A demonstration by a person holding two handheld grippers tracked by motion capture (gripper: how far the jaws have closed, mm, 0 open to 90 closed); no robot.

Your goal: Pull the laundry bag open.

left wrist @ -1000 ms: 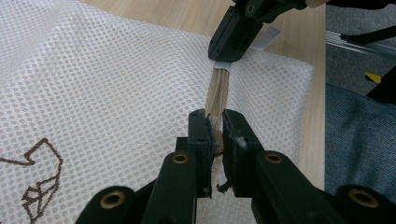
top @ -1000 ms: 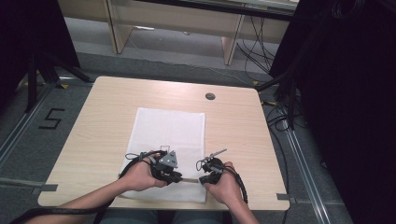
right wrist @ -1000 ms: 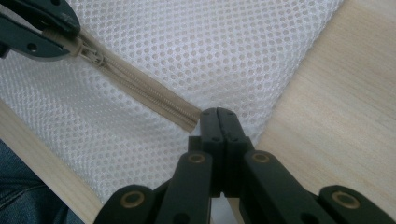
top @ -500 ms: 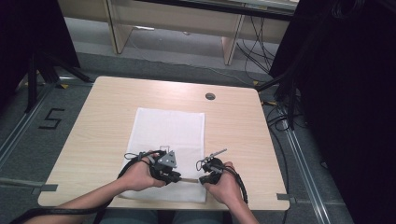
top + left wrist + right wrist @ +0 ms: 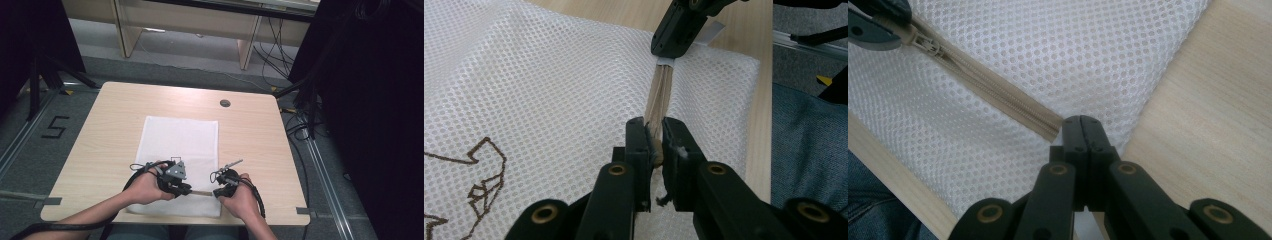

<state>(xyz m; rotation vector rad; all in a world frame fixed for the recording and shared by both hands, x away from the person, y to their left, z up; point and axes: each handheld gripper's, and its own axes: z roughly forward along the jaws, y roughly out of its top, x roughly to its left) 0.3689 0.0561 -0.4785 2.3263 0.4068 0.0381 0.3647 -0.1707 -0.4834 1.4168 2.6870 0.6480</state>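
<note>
A white mesh bag is laid flat on the table, its zipper run along the near edge. At left, the left gripper is clenched on the zipper's slider. At right, the right gripper is clamped on the zipper's end at the bag's corner. The teeth between them are seen meshed; the zipper is judged closed on that stretch, with the slider's travel yet to be made.
</note>
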